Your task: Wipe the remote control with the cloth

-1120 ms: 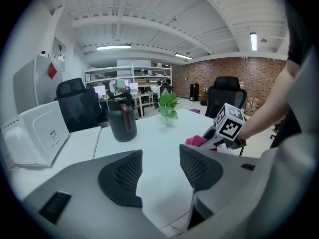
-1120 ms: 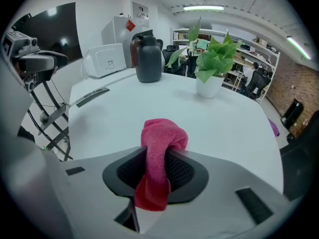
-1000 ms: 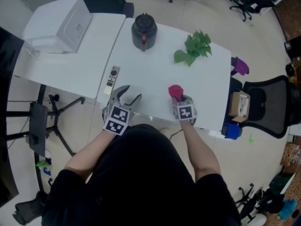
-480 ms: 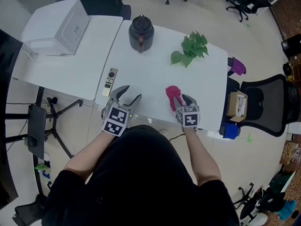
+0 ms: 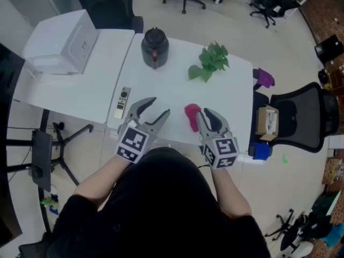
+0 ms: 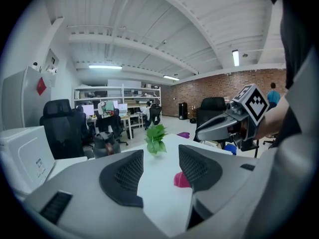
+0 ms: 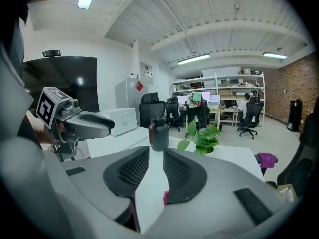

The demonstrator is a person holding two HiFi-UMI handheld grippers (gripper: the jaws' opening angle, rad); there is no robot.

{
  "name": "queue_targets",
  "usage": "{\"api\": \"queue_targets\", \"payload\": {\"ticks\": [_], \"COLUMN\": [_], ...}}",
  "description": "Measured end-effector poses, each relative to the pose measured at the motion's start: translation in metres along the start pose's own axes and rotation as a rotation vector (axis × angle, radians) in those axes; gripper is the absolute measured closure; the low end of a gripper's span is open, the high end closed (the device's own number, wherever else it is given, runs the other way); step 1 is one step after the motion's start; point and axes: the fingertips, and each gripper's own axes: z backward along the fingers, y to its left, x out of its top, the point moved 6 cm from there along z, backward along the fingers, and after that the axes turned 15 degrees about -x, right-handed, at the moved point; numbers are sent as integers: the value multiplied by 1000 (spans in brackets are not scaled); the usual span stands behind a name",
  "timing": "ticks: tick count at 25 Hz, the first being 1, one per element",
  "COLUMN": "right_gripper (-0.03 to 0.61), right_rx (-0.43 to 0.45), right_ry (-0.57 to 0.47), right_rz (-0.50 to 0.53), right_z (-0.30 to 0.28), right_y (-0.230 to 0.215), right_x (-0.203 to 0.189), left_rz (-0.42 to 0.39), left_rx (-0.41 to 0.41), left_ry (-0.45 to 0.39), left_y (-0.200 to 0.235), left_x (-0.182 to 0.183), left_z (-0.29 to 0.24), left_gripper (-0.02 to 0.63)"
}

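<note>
**Head view.**
- Table [image 5: 166, 85]: white.
- Remote control [image 5: 123, 102]: lies flat near the table's left edge, just left of the left gripper, and nothing touches it.
- Cloth [image 5: 191, 115]: pink and crumpled, on the table near the front edge. It sits between the two grippers, close beside the right one's tips.
- Left gripper [image 5: 155, 109]: held above the front edge, jaws spread wide.
- Right gripper [image 5: 206, 115]: held above the front edge, jaws much closer together.
- Jug [image 5: 155, 47]: dark, upright at the far side.
- Plant [image 5: 208, 62]: green, to the right of the jug.
- White box [image 5: 62, 41]: on the adjoining surface at the left.
- Office chair [image 5: 301, 117]: black, off the table's right end.

**Left gripper view.**
- Jaws stand well apart with only bare table between them.
- The cloth shows on the table beyond the right-hand jaw, apart from both pads.
- The plant is straight ahead, and the right gripper hangs in the air at the right.

**Right gripper view.**
- Jaws have just been closing to a narrow slot. The pads do not meet and nothing is pinched, so the table shows through the gap.
- A pink sliver low against the right-hand jaw is probably the cloth lying below.
- The jug and plant are ahead, and the left gripper is at the left.
</note>
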Motion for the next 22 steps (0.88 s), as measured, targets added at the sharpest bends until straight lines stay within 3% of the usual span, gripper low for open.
{"api": "queue_targets", "payload": {"ticks": [2, 8, 14, 22], "right_gripper": [495, 520, 566, 571], "right_rx": [1, 9, 18, 53], "right_ry": [-29, -79, -118, -129], "right_rz": [7, 19, 19, 30], "right_z": [7, 17, 24, 26], "right_y": [3, 6, 10, 19], "right_x": [10, 24, 33, 38], "left_rz": [-47, -181, -198, -208], "left_rx": [-6, 1, -9, -31], "left_ry": [-35, -103, -92, -75], "left_y": [-4, -9, -12, -17], "left_x": [17, 47, 47, 46], "left_z": [2, 13, 13, 8], "left_gripper": [408, 614, 614, 614]}}
